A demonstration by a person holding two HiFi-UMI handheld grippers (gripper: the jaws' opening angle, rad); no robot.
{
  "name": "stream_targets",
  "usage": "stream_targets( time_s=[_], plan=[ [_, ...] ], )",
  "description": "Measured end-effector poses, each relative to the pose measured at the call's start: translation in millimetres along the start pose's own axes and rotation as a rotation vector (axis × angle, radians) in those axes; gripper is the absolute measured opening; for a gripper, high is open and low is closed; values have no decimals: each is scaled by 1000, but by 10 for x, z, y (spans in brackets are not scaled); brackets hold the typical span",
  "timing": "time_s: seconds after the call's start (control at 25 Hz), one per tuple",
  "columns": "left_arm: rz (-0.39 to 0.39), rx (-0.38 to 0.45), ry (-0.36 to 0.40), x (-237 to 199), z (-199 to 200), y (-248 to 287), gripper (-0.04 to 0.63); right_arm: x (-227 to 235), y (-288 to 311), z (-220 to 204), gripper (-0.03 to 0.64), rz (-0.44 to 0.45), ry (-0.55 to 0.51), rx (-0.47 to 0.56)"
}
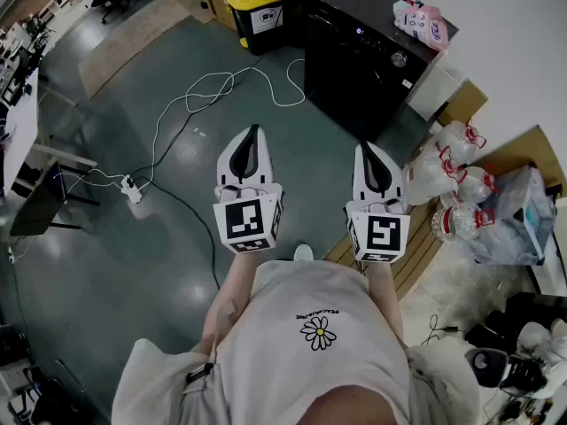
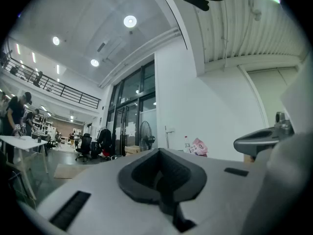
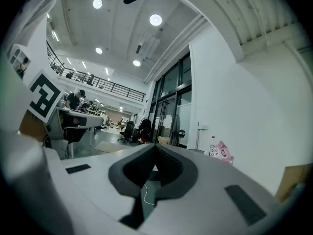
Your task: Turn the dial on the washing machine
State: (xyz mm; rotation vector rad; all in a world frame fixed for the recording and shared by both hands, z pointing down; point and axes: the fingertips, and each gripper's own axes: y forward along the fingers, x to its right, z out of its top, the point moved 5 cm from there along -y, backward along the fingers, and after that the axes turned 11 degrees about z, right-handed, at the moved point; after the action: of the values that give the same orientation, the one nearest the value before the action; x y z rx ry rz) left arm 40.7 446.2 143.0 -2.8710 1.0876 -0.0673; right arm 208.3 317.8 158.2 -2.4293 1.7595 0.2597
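The black washing machine (image 1: 368, 56) stands against the white wall at the top right of the head view, with its round dial (image 1: 399, 59) on the front panel. A pink bag (image 1: 423, 23) and a bottle sit on its top. My left gripper (image 1: 254, 131) and right gripper (image 1: 366, 149) are held side by side over the floor, well short of the machine and pointing towards it. Both are shut with nothing between the jaws. In the gripper views the left gripper (image 2: 159, 153) and right gripper (image 3: 155, 148) tilt upward, and the pink bag (image 2: 197, 147) (image 3: 223, 152) shows far ahead.
A yellow-lidded bin (image 1: 257, 3) stands left of the machine. A white cable (image 1: 213, 87) loops over the floor to a power strip (image 1: 133, 189). Several clear plastic bottles (image 1: 452, 175) and bags lie to the right. A desk (image 1: 22, 113) is at the far left.
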Motion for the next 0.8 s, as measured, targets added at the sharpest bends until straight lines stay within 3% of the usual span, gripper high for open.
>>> stream_targets(
  time_s=[0.32,0.8],
  plan=[
    [14,-6,-9,-72,-10,43,-1,-33,22,21,3,11,-20,1],
    [-34,-15,-18,149,-35,143,0,73,25,-15,3,2,8,22]
  ],
)
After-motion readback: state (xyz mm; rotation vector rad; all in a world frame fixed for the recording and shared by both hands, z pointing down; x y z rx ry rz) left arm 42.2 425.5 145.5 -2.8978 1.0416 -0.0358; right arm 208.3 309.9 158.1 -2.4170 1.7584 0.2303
